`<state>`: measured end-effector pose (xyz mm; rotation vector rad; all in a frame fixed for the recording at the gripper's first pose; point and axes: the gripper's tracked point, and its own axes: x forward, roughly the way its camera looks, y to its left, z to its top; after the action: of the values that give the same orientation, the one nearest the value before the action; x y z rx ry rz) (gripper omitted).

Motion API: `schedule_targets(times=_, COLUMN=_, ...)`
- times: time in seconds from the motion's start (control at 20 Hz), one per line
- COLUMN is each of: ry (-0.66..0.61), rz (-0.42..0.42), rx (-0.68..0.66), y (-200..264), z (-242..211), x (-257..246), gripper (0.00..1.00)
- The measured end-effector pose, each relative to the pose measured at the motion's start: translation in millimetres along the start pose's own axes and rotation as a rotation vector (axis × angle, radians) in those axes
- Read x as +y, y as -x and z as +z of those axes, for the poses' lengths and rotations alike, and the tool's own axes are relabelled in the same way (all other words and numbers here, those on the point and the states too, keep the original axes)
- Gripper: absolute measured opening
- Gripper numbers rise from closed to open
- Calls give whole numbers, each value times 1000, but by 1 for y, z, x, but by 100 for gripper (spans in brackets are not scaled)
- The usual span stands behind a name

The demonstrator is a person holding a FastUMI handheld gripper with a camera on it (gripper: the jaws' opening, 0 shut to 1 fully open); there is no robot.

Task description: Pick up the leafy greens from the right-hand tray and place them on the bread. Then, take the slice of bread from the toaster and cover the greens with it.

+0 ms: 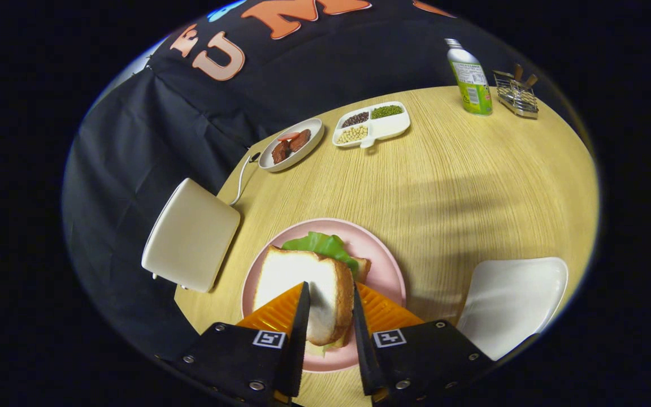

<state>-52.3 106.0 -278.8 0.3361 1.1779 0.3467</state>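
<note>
The gripper (328,302) fingers clamp the bread slice (303,288) between them. The slice sits over the leafy greens (322,246) on the pink plate (385,265).

The bread slice (303,282) between the gripper (328,314) fingers hides most of the leafy greens (322,246) and the lower bread. The fingers cover the pink plate's (385,265) near rim. Whether both press the slice is unclear.
</note>
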Motion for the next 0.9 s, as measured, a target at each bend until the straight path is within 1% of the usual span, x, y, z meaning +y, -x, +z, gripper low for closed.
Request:
schedule_targets(times=0.05, ry=14, rz=-5, rx=-11, y=0, z=1, x=0, gripper=45)
schedule_targets(times=0.2, ry=74, rz=-3, rx=-64, y=5, z=9, x=1, gripper=61)
schedule_targets(times=0.25, ry=95, rz=-9, rx=-99, y=9, z=15, x=2, gripper=64)
schedule_targets(times=0.3, ry=115, rz=-9, rx=-145, y=12, z=24, x=4, gripper=73)
schedule_targets(times=0.35, ry=133, rz=-4, rx=-194, y=17, z=33, x=9, gripper=78)
schedule_targets(times=0.4, ry=148, rz=3, rx=-247, y=24, z=43, x=14, gripper=88)
schedule_targets(times=0.45, ry=164, rz=3, rx=-304, y=33, z=54, x=19, gripper=92)
schedule_targets(times=0.5, ry=184, rz=-5, rx=-360, y=42, z=64, x=21, gripper=98)
schedule_targets(times=0.65, ry=252, rz=-68, rx=-491, y=65, z=86, x=21, gripper=99)
schedule_targets(times=0.9, ry=345, rz=-146, rx=-667, y=103, z=112, x=34, gripper=98)
